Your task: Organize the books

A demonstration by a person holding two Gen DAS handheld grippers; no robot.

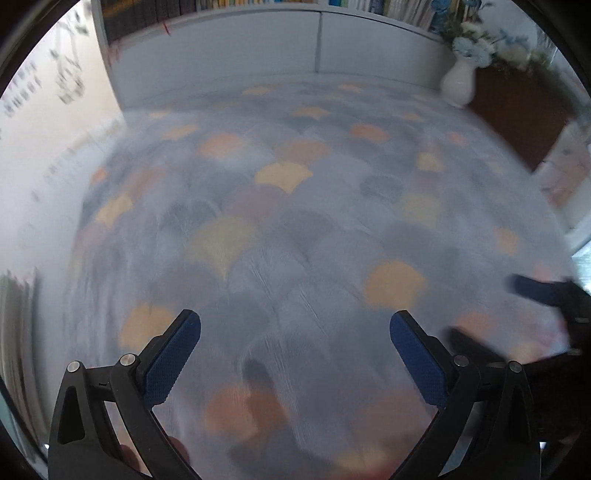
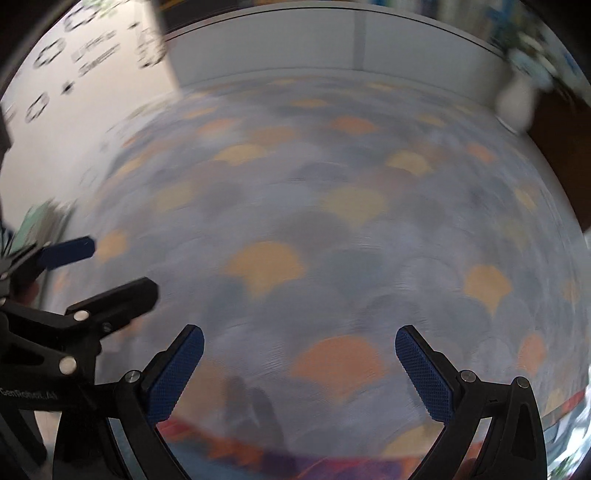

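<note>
Tongs gape wide and empty — left tongs (image 1: 295, 328), right tongs (image 2: 299, 343) — poised over the patterned table (image 1: 288, 206), seemingly ready for books (image 1: 155, 14) on the shelf beyond.

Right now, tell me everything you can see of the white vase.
The white vase is a smooth, glossy, bulbous piece with a narrow neck, ceramic by the look of it. It stands upright at the far right corner of the patterned tablecloth, against the low white panel. Pale blue and white flowers spread from its mouth. Nothing else touches it. In the right wrist view it is only a white blur.
</note>
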